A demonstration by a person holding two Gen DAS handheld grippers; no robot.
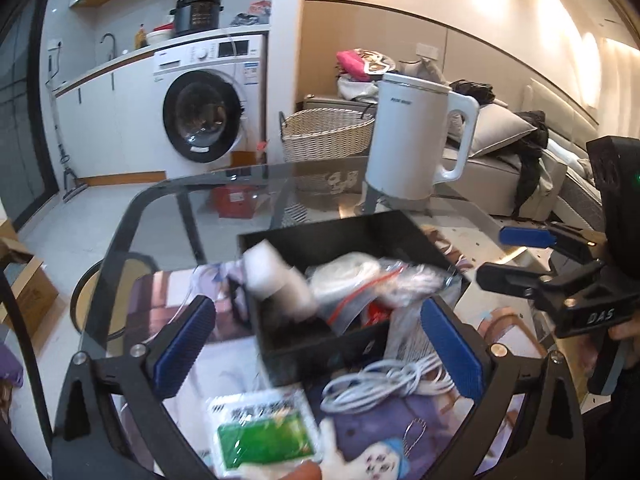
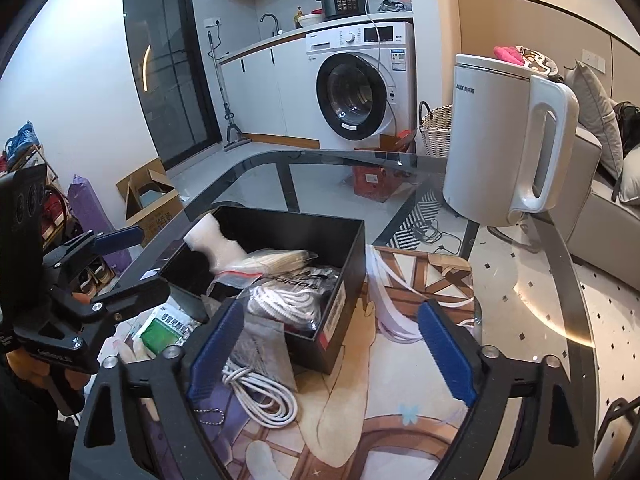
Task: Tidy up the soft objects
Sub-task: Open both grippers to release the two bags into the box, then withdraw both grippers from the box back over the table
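A black open box (image 1: 400, 236) (image 2: 352, 264) stands on the printed mat. In it lie a white foam piece (image 1: 276, 280) (image 2: 212, 244), a clear zip bag with white contents (image 1: 360, 276) (image 2: 280, 260) and a bag of white cord (image 2: 288, 300). My left gripper (image 1: 320, 352) (image 2: 124, 260) is open and empty, just in front of the box. My right gripper (image 2: 332, 356) (image 1: 500, 256) is open and empty at the box's near right corner. A coiled white cable (image 1: 384, 384) (image 2: 260, 396) and a green-and-white packet (image 1: 264, 436) (image 2: 168, 328) lie on the mat.
A white electric kettle (image 1: 416, 140) (image 2: 508, 140) stands on the glass table (image 1: 168, 208) (image 2: 532, 304) behind the box. A wicker basket (image 1: 328, 132), a washing machine (image 1: 208, 104) and a sofa (image 1: 520, 160) are beyond the table.
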